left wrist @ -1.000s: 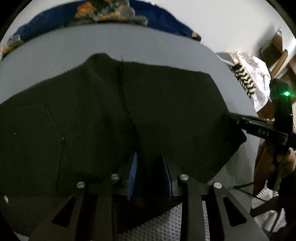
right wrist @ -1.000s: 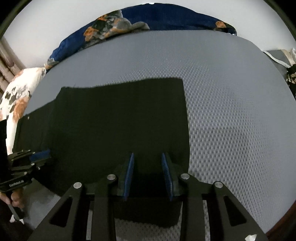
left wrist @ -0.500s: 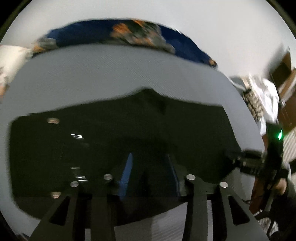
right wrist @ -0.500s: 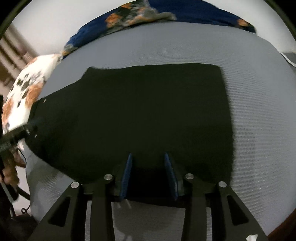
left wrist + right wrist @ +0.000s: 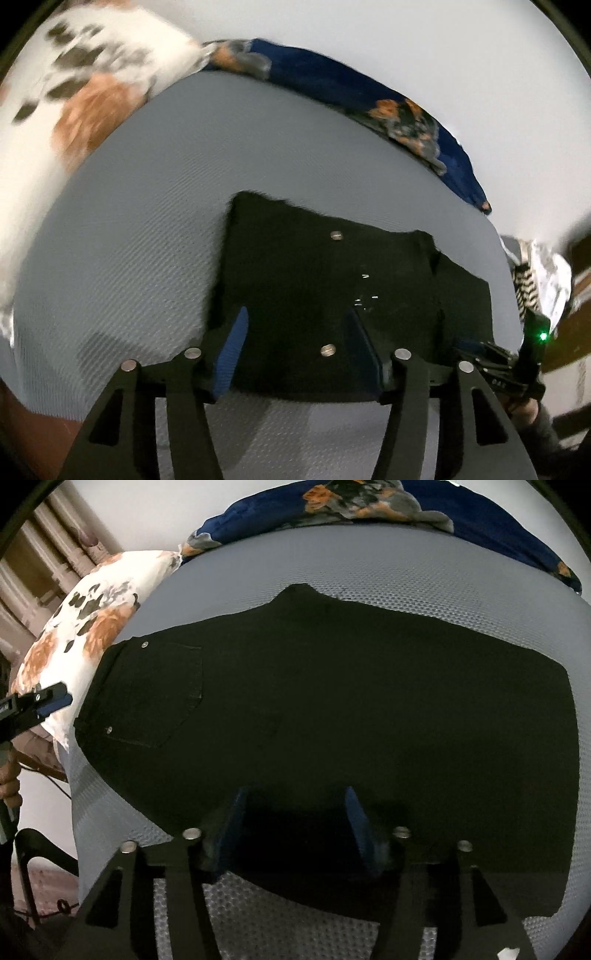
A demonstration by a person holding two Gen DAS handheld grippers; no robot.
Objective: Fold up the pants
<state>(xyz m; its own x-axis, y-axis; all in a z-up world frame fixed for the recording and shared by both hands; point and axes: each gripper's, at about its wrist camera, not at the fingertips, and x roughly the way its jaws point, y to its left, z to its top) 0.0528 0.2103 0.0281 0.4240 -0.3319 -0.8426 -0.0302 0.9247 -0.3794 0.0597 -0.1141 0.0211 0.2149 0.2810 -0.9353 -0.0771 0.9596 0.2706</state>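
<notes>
Black pants (image 5: 332,709) lie flat on a grey mesh surface (image 5: 424,572), waistband and a riveted pocket (image 5: 155,701) to the left. They also show in the left wrist view (image 5: 332,288). My left gripper (image 5: 295,343) is open, over the near edge at the waist end, holding nothing. My right gripper (image 5: 291,823) is open, its blue pads over the pants' near edge. The left gripper shows at the left of the right wrist view (image 5: 44,705); the right gripper shows at the right of the left wrist view (image 5: 498,362).
A floral white pillow (image 5: 85,627) lies at the left end of the surface. A dark blue floral blanket (image 5: 388,506) runs along the far edge by the white wall. Patterned cloth (image 5: 535,280) and wooden furniture stand off the right side.
Both views have shifted left along the pants, toward the waist end. The left gripper's jaws have opened wider. The pants look shorter across than before.
</notes>
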